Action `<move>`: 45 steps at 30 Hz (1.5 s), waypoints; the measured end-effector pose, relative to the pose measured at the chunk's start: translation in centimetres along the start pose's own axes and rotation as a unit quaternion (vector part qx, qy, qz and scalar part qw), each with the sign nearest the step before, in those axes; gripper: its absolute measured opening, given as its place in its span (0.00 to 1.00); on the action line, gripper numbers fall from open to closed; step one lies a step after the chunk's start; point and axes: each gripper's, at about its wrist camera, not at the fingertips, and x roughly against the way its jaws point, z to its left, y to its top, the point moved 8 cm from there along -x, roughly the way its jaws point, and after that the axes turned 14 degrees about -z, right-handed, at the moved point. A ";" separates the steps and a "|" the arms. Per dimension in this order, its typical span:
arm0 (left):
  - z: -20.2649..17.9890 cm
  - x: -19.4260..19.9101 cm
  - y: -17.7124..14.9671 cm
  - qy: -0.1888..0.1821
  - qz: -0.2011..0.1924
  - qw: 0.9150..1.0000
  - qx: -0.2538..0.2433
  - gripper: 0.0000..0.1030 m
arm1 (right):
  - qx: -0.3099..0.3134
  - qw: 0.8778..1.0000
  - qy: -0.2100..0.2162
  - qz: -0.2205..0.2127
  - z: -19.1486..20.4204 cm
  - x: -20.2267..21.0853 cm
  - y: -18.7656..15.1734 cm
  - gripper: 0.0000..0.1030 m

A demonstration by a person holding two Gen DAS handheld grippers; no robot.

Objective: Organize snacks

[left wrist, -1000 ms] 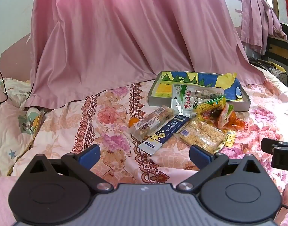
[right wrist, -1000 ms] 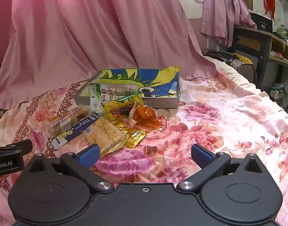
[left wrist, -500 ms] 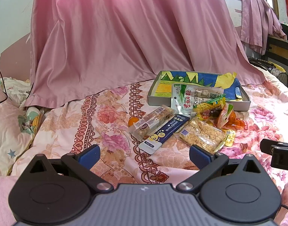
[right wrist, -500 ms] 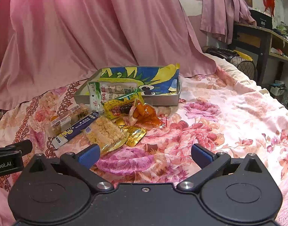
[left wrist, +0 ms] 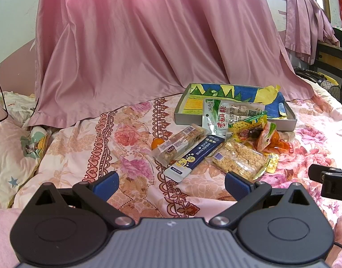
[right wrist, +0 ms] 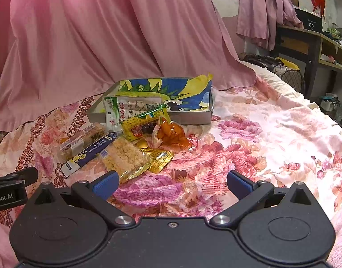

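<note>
My left tongs hang low over the flowered bedspread, spread wide with nothing between the blue pads. My right tongs are just as wide and just as empty, and their left pad sits just short of the corner of the puffed rice cake pack. Each tool shows at the edge of the other's view. Beyond the pads the snacks lie in a loose heap on the bed: a long dark blue packet closest to the left tongs, a clear-wrapped nut bar beside it on the left, and a small orange fruit touching that bar's far side. Right of the rice cake lie gold foil packets. Further on sit an orange packet and a yellow packet, touching each other. A white and green pouch leans over the near wall of the grey tray, half in and half out. The tray is lined with a blue, yellow and green drawing. Behind everything a pink curtain drapes down onto the bed.
</note>
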 end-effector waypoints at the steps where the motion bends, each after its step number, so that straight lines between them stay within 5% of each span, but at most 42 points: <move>1: 0.0 0.0 0.0 0.000 0.000 1.000 0.000 1.00 | 0.000 1.000 0.000 0.000 0.0 0.0 0.0 0.99; 33: -0.5 -0.1 -0.7 -0.002 0.017 1.000 0.009 1.00 | 0.011 1.000 0.004 0.012 0.3 -0.2 -0.5 0.99; 45: 0.3 -1.5 -0.7 -0.010 0.062 0.997 0.033 1.00 | 0.040 0.997 0.060 0.022 1.4 -0.6 1.1 0.99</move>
